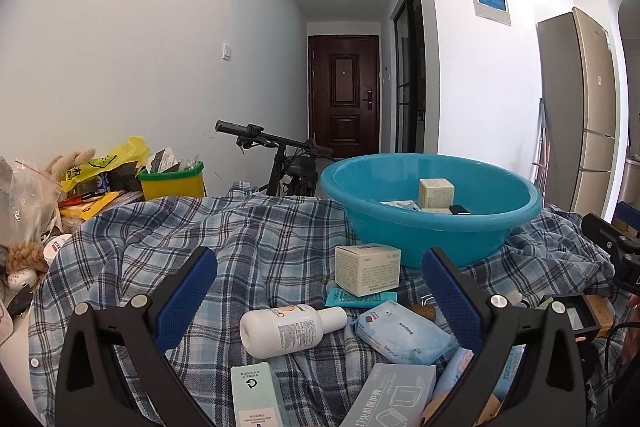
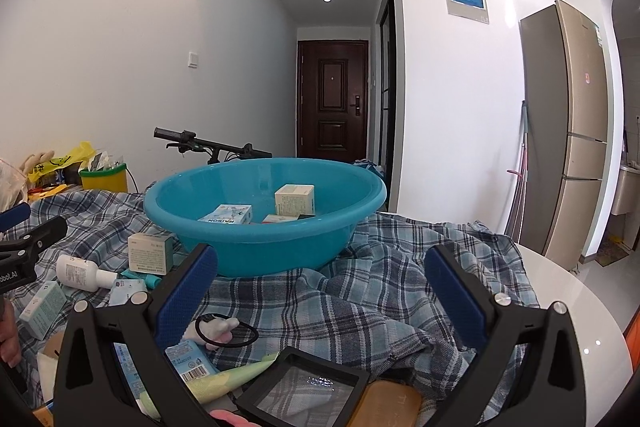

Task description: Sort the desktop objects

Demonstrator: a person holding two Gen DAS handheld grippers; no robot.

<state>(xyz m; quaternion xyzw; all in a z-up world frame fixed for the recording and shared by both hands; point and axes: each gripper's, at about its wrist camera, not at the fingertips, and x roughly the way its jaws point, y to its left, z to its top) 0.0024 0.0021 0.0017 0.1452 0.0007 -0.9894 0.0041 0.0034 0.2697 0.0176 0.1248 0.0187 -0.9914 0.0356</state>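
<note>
Left gripper (image 1: 320, 291) is spread wide with nothing between its blue pads, hovering low over the clutter on the plaid cloth (image 1: 240, 231) that covers the surface. Right gripper (image 2: 320, 287) is just as wide and just as idle, looking past the cloth at the blue basin (image 2: 264, 223).

Right under my left gripper lies the white bottle (image 1: 290, 327), on its side, cap pointing right. It's smooth, rounded plastic, so I reckon it could roll or squirt out of a pinch; I'd close across the fat middle of the body, not the narrow neck. Can't judge how full it is, so weight is a guess.

Behind it sits a cream box (image 1: 368, 269), just beside the basin wall, resting partly on a teal tube (image 1: 360, 299). Cardboard, likely light and stiff enough, though a hard squeeze may dent it. Flat opposite faces make it the easy grab.

The wipes pack (image 1: 404, 333) beside the bottle looks soft and floppy; I'd take it across the middle and expect it to sag.

Inside the basin I already see another cream box (image 2: 295, 200) and a flat blue-and-white carton (image 2: 228, 215), so it looks like the drop point. The black frame (image 2: 304, 391) near my right gripper looks thin and glazed, so go gently there.
</note>
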